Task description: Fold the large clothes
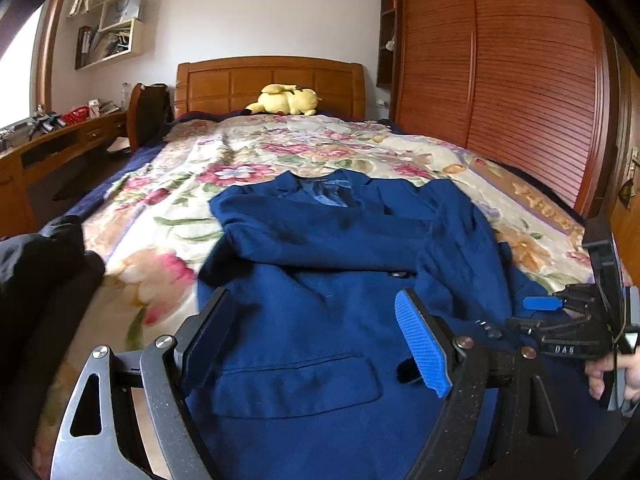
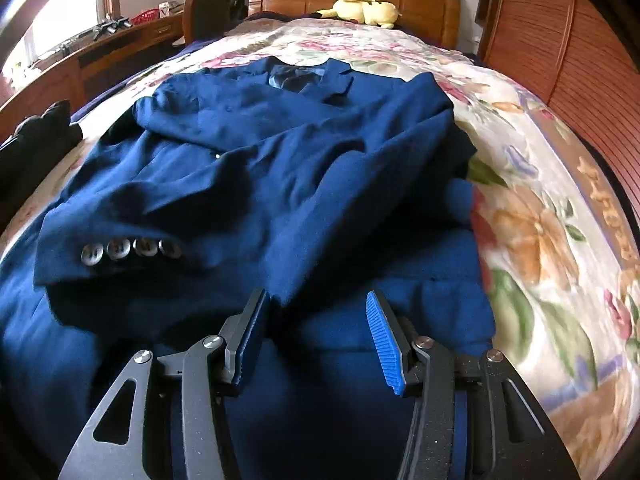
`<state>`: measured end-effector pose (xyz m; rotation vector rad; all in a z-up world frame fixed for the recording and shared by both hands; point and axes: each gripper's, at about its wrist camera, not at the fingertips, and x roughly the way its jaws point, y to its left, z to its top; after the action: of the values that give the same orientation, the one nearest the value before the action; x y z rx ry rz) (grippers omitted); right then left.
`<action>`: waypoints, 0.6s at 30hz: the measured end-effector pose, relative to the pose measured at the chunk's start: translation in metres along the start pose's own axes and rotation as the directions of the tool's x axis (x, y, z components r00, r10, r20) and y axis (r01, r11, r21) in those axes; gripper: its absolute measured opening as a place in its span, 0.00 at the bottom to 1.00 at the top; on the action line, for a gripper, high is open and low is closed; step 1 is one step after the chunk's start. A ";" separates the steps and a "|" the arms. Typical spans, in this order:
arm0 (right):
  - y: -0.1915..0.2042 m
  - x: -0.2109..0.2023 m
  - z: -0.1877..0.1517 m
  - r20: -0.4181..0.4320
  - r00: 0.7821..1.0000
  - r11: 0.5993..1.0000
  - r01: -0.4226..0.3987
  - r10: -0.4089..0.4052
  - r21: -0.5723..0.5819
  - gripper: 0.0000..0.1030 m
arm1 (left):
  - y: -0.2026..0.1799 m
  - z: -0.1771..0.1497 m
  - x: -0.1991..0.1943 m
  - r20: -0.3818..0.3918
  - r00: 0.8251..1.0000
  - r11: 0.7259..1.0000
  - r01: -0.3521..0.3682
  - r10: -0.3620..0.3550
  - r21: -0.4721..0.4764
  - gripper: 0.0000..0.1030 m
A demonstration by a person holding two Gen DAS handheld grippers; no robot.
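From the left wrist, my left gripper (image 1: 316, 340) hovered released over the blue jacket (image 1: 320, 280) on the bed (image 1: 280, 148); from the right wrist, my right gripper (image 2: 316, 336) stood parted, empty; thick, floppy cloth, I judged, best pinched at the hem.

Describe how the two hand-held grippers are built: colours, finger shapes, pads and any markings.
The left hand-held gripper has grey metal linkage arms with triangular cut-outs, silver pivot bolts and flat black fingers lined with ribbed blue pads. The right hand-held gripper is built the same. Seen from the left wrist, its black body carries small white lettering, too blurred to read.
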<state>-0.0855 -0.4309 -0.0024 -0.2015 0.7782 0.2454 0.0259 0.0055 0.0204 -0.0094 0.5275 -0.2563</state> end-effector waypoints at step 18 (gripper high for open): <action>-0.016 -0.057 -0.040 0.123 0.991 0.999 -0.046 0.046 -0.007 0.51 | -0.056 -0.024 0.060 -0.280 0.951 0.983 0.162 -0.131 0.088 0.27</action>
<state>-0.1466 -0.4655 0.0114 -0.1706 0.6607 0.3002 0.0506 -0.0618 -0.0264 0.0954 0.7890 -0.4360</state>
